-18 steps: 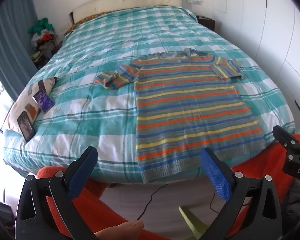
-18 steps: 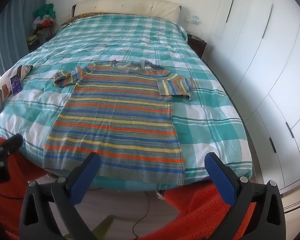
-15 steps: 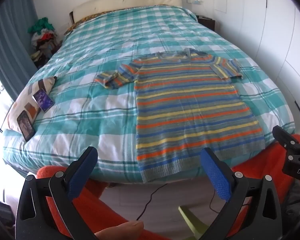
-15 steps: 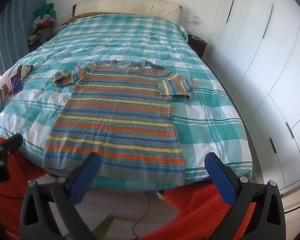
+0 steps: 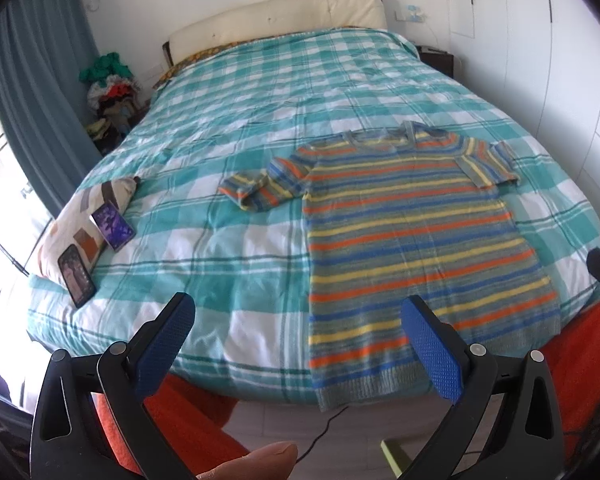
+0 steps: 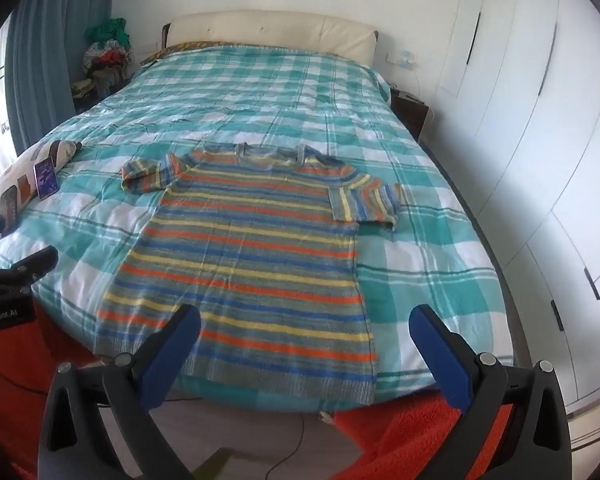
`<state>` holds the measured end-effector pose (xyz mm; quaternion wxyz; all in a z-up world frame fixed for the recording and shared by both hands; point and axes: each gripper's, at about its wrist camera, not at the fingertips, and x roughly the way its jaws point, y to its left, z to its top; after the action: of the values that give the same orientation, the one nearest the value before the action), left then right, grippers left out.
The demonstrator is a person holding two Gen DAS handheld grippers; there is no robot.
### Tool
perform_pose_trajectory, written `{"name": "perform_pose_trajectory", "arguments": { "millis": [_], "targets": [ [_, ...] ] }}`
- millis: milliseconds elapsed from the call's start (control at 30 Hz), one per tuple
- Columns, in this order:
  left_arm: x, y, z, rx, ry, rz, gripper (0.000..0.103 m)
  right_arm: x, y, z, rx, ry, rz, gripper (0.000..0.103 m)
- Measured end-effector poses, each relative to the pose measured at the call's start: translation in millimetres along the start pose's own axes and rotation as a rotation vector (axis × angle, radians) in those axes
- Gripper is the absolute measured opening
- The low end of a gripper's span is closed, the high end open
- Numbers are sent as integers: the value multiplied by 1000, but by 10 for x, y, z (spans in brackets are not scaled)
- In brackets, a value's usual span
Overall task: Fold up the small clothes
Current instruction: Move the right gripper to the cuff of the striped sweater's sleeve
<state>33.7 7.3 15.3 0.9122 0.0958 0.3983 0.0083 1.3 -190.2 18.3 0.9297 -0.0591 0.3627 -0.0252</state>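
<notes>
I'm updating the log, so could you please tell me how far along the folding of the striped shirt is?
Done: the striped shirt is spread flat on the checked bedspread, hem toward the bed's near edge. Its right sleeve lies flat; the left sleeve is bunched. In hand: nothing; the left tongs and right tongs hover open short of the hem. Left: every fold, as none is visible yet.

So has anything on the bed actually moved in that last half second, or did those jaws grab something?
Nothing visibly changed. The striped sweater lies flat on the checked bedspread, one sleeve bunched, and both the left gripper and the right gripper hover at the foot of the bed with jaws wide apart, holding nothing.
</notes>
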Motion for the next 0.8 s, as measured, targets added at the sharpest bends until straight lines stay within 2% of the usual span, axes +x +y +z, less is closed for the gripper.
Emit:
{"name": "perform_pose_trajectory", "arguments": {
  "millis": [100, 167, 233, 400, 533, 700, 800],
  "targets": [
    [66, -14, 55, -23, 27, -50, 103, 101, -42, 202, -18, -40, 76, 103],
    [131, -14, 62, -31, 45, -61, 103, 296, -81, 262, -8, 27, 186, 103],
    [197, -47, 69, -30, 54, -55, 103, 416, -88, 274, 1, 51, 245, 103],
    [256, -118, 92, -28, 59, -83, 103, 334, -25, 262, -21, -10, 186, 103],
    [323, -135, 69, -32, 86, -109, 103, 418, -212, 221, 34, 43, 126, 103],
    [401, -213, -54, -1, 131, -143, 103, 492, -269, 51, 55, 135, 142, 103],
    [441, -250, -77, 8, 148, -159, 103, 558, -245, -35, 27, 126, 146, 103]
  ]
}}
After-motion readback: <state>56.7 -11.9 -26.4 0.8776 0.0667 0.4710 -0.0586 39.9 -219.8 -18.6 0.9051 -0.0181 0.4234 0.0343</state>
